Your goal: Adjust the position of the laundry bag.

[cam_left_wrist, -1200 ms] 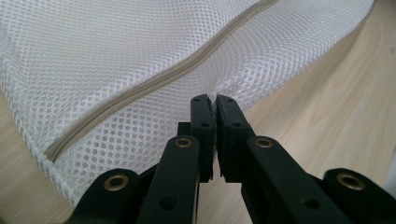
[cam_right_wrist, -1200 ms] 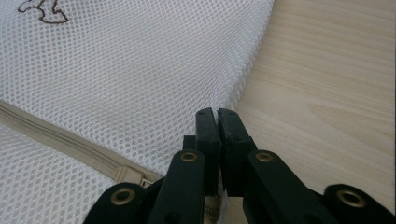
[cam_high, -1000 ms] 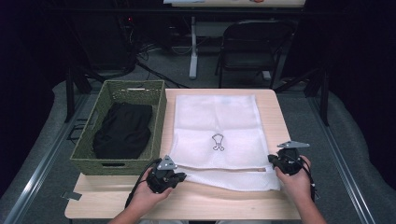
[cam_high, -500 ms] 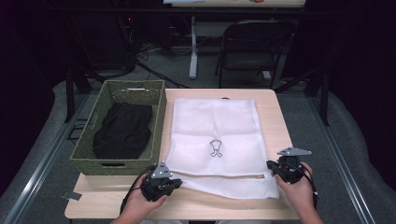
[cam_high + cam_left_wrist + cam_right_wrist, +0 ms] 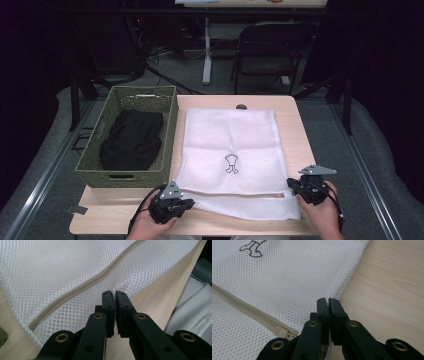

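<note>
A white mesh laundry bag (image 5: 230, 155) is lying flat on the light wooden table (image 5: 295, 120), and it is covering most of the table's middle. A small dark figure (image 5: 230, 164) is printed near the bag's centre, and a beige zipper (image 5: 82, 286) is running across the bag close to its near edge.

The left gripper (image 5: 176, 202) is sitting at the near left corner of the bag. In the left gripper view its jaws are standing pressed together, and they are pinching the edge of the mesh (image 5: 75, 270) between them. The right gripper (image 5: 300, 189) is sitting at the near right corner of the bag. In the right gripper view its jaws are also closed, and they are clamping the mesh edge just beside the zipper pull (image 5: 284, 332).

Left of the bag, a green woven basket (image 5: 170, 125) is standing on the table, touching or almost touching the bag's side. A black garment (image 5: 131, 140) is lying folded inside this basket.

Behind the table, a dark folding chair (image 5: 272, 50) is standing on the grey floor.
</note>
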`<state>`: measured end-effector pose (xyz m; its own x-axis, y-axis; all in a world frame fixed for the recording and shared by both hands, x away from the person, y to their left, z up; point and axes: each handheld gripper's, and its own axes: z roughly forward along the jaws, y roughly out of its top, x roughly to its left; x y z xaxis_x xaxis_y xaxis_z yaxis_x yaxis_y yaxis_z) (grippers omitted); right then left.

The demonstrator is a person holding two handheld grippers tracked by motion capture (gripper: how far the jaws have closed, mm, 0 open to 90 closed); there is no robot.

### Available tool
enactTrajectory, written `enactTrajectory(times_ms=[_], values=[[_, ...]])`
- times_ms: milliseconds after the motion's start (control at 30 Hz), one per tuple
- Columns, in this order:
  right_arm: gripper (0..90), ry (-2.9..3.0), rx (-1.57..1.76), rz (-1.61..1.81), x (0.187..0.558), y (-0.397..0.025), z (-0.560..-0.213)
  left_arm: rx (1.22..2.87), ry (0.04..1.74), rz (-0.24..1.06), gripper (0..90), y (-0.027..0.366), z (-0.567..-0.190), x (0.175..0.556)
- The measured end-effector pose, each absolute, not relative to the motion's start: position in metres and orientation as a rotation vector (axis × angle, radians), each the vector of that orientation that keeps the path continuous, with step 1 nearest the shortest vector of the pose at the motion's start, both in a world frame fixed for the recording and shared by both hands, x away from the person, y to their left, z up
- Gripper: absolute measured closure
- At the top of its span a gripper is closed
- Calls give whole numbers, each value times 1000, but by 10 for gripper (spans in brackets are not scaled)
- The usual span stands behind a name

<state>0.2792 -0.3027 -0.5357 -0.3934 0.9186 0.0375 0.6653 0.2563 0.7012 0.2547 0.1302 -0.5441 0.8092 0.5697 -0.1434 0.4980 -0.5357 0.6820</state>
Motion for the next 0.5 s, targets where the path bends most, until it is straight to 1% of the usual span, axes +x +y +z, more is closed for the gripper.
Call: enactTrajectory(times_ms=[100,267,500], values=[[877,2137,1454,926,277,-304,-539,2225,790,110,866,130,-548,254],[876,2122,1462,922,277,-305,-546,2248,773,113,866,129,-552,253],[875,2132,1474,905,275,-305,-552,2249,782,75,865,131,-557,253]])
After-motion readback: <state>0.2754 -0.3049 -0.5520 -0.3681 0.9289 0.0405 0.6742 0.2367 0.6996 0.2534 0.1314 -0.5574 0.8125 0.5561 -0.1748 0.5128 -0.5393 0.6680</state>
